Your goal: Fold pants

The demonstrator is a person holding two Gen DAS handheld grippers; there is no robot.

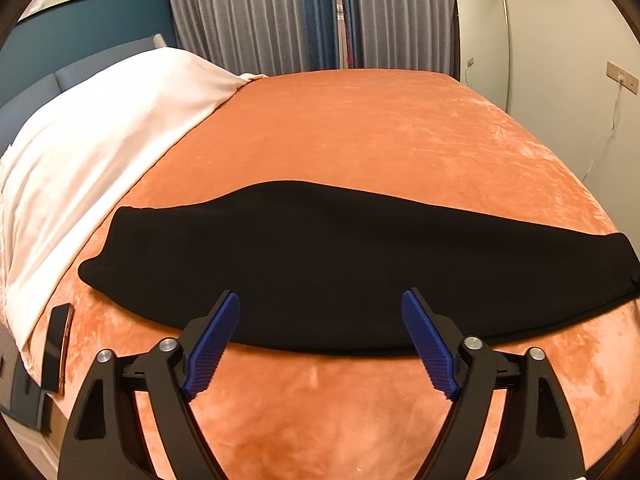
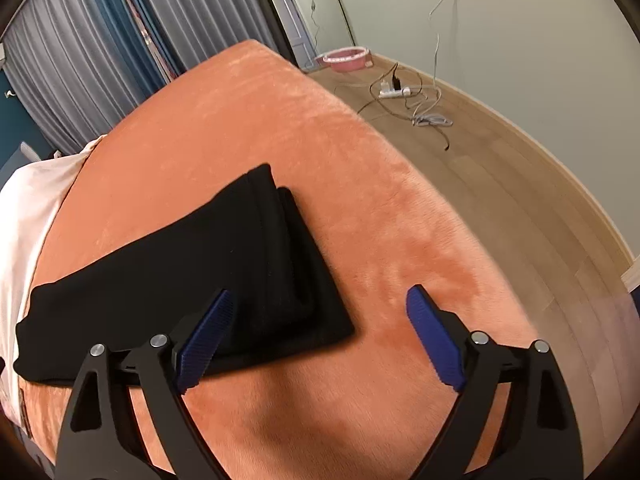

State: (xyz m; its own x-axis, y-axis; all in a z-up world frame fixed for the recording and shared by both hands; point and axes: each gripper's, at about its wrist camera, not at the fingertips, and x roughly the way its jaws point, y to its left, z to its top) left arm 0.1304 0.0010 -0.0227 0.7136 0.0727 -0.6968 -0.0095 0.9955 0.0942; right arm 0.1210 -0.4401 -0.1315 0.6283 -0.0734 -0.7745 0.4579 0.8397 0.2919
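Black pants (image 1: 320, 268) flat on orange bedspread (image 1: 360, 128) — both tools (image 1: 320, 308) (image 2: 320, 300) wide apart, empty.

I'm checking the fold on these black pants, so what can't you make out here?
- Left wrist view: the pants run off the right edge, so that end is cut off.
- Right wrist view: their near left part sits behind a finger.
- Both views: black fabric hides creases and layer count.

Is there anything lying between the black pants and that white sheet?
Nothing: the left wrist view shows only bare orange blanket between the pants and the white sheet.
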